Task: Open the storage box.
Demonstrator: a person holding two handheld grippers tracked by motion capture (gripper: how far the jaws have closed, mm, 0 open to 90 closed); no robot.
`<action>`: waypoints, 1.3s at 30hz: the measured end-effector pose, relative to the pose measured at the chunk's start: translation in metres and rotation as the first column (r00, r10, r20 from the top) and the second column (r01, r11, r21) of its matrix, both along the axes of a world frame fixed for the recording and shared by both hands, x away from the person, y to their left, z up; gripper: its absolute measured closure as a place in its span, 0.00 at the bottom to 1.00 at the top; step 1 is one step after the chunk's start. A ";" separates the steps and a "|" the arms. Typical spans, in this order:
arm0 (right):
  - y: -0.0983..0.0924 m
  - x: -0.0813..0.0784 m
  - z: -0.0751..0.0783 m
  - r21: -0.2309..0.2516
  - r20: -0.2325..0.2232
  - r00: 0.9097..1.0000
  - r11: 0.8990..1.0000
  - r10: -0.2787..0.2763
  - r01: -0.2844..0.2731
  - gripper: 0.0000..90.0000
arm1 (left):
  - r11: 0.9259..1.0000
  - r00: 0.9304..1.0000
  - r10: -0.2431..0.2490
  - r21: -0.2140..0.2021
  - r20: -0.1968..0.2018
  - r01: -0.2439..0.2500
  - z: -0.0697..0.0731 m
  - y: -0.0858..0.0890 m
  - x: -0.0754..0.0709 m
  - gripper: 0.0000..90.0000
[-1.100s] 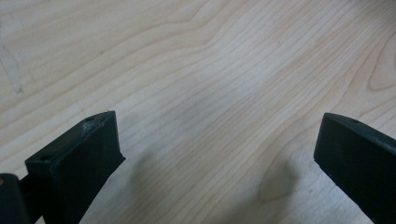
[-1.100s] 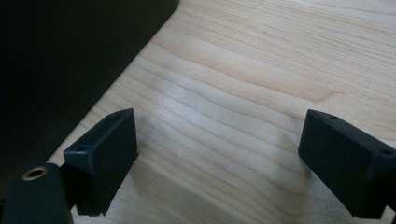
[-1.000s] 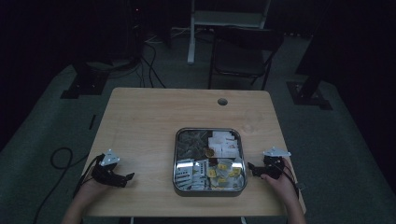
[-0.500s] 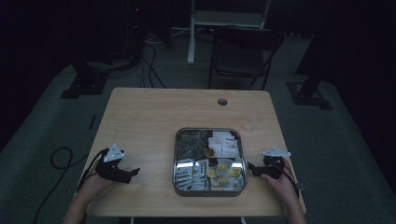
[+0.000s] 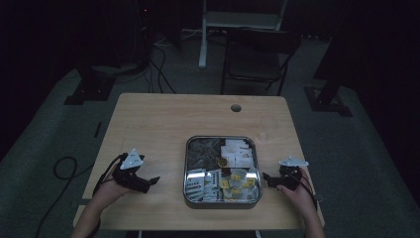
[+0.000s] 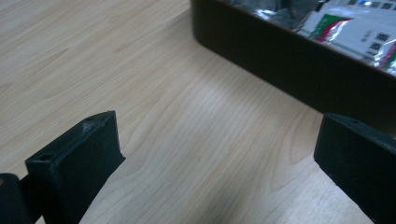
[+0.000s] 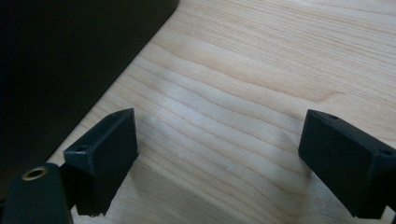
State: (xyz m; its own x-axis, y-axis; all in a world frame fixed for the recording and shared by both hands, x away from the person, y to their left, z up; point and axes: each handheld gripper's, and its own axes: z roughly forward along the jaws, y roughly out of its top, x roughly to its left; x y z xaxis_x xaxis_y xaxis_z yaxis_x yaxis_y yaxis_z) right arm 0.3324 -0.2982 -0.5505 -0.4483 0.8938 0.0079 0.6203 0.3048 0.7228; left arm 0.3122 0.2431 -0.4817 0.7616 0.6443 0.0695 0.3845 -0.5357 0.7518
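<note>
Dim room, chair behind a pale wood worktop (image 5: 163, 124). The metal tray (image 5: 187, 168) sits near the front edge, stuffed with small packets (image 5: 236, 151). The left hand-held gripper (image 5: 151, 181) is off to its left and the right hand-held gripper (image 5: 266, 178) just beside its right wall, both jaws wide and empty. I'd guess those sachets are light, crinkly and slippery, so pinch one by a flat sealed edge.

A tray (image 5: 186, 168) sits on the table (image 5: 163, 124) toward its 6 o'clock edge, with packets (image 5: 236, 151) in it. The left gripper (image 5: 152, 181) lies at the tray's 9 o'clock, the right gripper (image 5: 266, 178) at 3 o'clock, perhaps just beside its rim. A hole (image 5: 236, 107) lies at 12 o'clock.
</note>
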 end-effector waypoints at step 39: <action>0.000 0.000 0.000 0.000 0.000 1.000 1.000 0.000 0.000 0.12 | 0.976 0.977 -0.214 -0.039 0.012 0.214 0.015 -0.075 0.016 0.01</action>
